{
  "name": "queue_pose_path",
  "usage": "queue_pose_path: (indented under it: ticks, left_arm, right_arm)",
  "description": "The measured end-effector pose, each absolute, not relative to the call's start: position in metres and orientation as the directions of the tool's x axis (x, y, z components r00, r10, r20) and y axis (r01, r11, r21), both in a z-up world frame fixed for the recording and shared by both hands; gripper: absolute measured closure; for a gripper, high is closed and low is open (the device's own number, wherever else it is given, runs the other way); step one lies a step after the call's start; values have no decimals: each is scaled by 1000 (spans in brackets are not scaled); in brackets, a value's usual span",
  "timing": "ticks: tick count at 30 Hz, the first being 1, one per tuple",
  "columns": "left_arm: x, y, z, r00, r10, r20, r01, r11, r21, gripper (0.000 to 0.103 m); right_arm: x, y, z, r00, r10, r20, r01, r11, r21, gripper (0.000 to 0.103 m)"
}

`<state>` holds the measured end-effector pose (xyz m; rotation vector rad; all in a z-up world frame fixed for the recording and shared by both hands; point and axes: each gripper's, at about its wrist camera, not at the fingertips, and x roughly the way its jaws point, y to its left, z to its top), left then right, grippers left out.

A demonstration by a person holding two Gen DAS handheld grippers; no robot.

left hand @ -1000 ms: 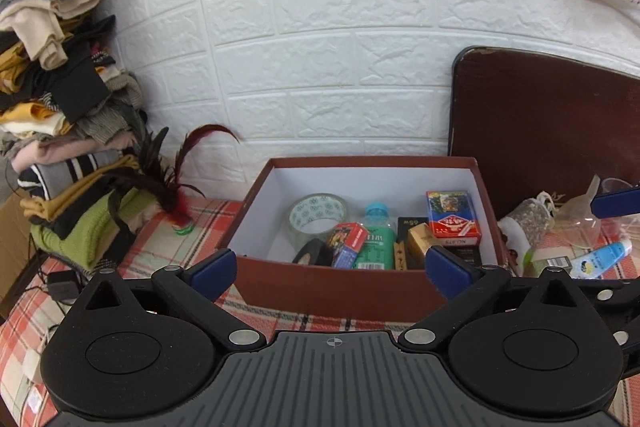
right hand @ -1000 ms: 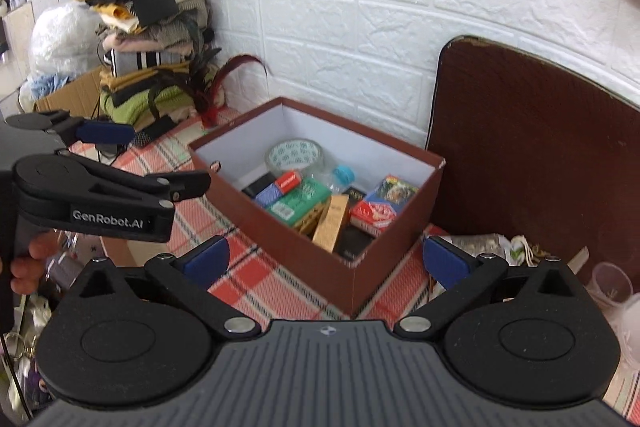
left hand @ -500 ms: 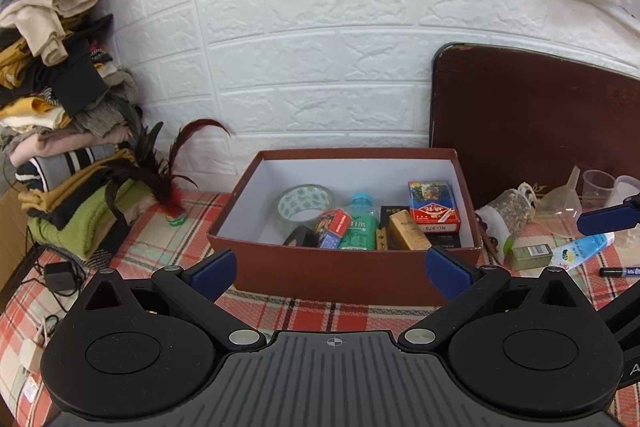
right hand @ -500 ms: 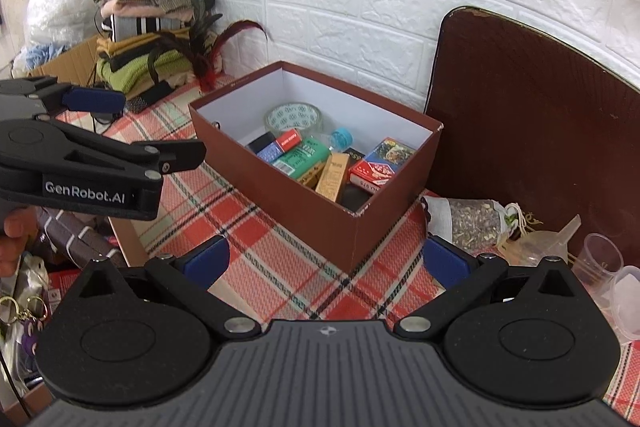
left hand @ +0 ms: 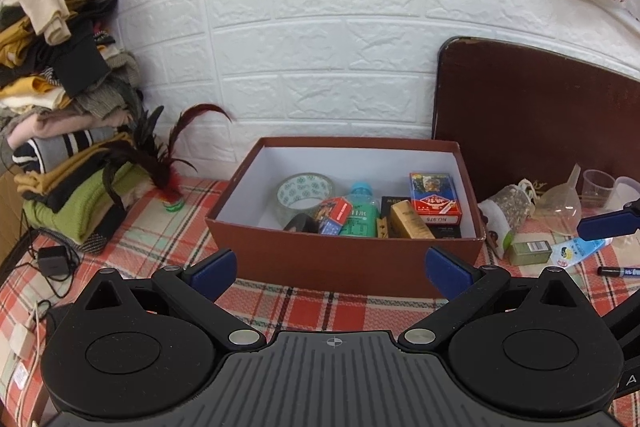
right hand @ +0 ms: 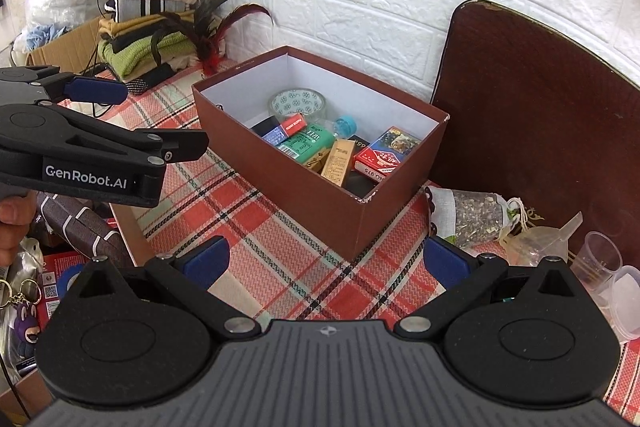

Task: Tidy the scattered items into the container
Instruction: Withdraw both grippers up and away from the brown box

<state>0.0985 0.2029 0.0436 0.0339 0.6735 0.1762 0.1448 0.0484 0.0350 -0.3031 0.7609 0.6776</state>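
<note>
A brown cardboard box [left hand: 344, 259] [right hand: 304, 195] with a white inside stands on the plaid tablecloth. It holds a tape roll [left hand: 306, 193] [right hand: 298, 103], a green bottle [left hand: 360, 215] [right hand: 310, 143], a red card pack [left hand: 435, 198] [right hand: 382, 153], a gold box [left hand: 410, 225] [right hand: 340, 161] and other small items. My left gripper [left hand: 336, 269] is open and empty, in front of the box. My right gripper [right hand: 324, 259] is open and empty too, near the box's front corner. The left gripper's body [right hand: 80, 147] shows at the left of the right wrist view.
Right of the box lie a seed pouch [left hand: 508, 211] [right hand: 472, 215], a green tin [left hand: 530, 253], a blue tube [left hand: 576, 251], a marker [left hand: 618, 271], a funnel [left hand: 560, 203] and plastic cups [right hand: 600, 259]. Folded clothes [left hand: 52, 99] and a feather toy [left hand: 164, 171] sit left. A brown board [left hand: 536, 123] leans behind.
Both grippers have drawn back from the box, which now looks smaller and farther. More of the tablecloth and the items at the right have come into view. Both stay open.
</note>
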Motion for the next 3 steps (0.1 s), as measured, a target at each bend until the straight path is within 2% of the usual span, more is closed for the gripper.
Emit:
queue_pose_path:
  ticks: [3]
  left_arm:
    - [98, 202, 43, 770, 174, -614, -147, 985, 95, 0]
  right_arm:
    - [144, 50, 35, 525, 452, -721, -664, 747, -15, 0]
